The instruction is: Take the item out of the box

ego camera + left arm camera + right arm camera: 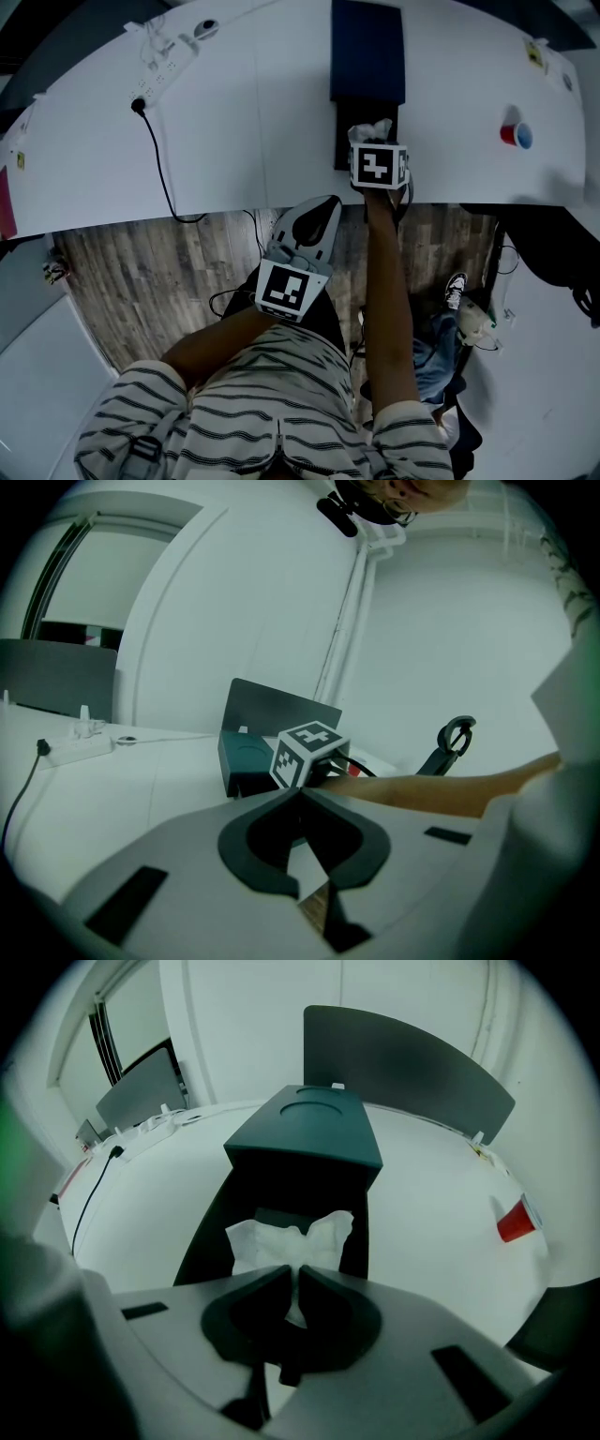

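Item: crumpled white paper item (286,1238), lying in the black open tray (208,1232) that projects from the dark teal rectangular box (309,1133). The box stands at 12 o'clock on the white curved surface (262,122), with its tray toward 6 o'clock. Right gripper (298,1283): clenched on the near edge of the paper, a fold showing between its pads (the rest fans out beyond the tips and appears to rest in the tray). Left gripper (300,797): jaws together on nothing, held near the person's body over the wood-plank floor (141,281), well apart from the box. Also present: small red cup (511,136) at 2 o'clock and white power strip (159,70) at 10 o'clock, neither concerned. Step in hand, by judgement: the grasp is made, but the item is not yet out of the box. Next move calls for a lift clear of the tray walls, then a draw toward 6 o'clock. The grip needs to be firm, since thin paper may slip or tear, and the unheld box may shift.
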Motion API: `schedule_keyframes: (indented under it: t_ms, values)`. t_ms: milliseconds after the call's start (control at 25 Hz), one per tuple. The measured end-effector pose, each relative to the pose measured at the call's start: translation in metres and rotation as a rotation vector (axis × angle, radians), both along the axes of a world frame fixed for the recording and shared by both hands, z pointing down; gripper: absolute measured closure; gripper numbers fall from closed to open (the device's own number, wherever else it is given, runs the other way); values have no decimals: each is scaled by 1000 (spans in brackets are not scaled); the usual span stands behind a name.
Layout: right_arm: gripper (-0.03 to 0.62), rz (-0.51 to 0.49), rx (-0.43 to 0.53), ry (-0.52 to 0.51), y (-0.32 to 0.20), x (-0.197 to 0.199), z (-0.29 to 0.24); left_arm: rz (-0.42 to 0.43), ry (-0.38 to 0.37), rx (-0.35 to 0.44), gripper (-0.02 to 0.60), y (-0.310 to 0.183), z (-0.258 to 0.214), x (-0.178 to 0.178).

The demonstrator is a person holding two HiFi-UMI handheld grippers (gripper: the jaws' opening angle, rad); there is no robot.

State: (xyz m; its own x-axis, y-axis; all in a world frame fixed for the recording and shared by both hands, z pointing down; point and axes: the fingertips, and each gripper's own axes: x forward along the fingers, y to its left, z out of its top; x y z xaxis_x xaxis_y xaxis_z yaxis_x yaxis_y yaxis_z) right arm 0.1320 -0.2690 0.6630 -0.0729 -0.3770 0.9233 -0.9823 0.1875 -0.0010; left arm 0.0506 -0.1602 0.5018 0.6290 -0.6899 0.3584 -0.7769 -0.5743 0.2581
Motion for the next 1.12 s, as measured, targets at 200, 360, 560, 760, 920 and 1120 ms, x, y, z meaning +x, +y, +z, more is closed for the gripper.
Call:
schedule_keyframes:
  t_ms: [200, 360, 560, 760, 920, 1120]
  values:
    - [568, 24, 23, -13, -1, 3, -3, -1, 2, 5, 558, 3, -3, -2]
    - [569, 39, 28, -2, 3, 7, -4, -2, 1, 8, 558, 4, -3, -4]
    - [569, 34, 29, 13, 10, 9, -8, 1, -2, 7, 558, 7, -4, -5]
    - [569, 19, 99, -9, 1, 6, -23, 1, 0, 23, 557, 11, -11, -4]
    - [569, 8, 120, -14, 1, 5, -32, 3, -3, 35, 558, 14, -18, -5]
    - [569, 8, 148, -27, 3, 3, -46, 6, -7, 58, 558, 18, -27, -5]
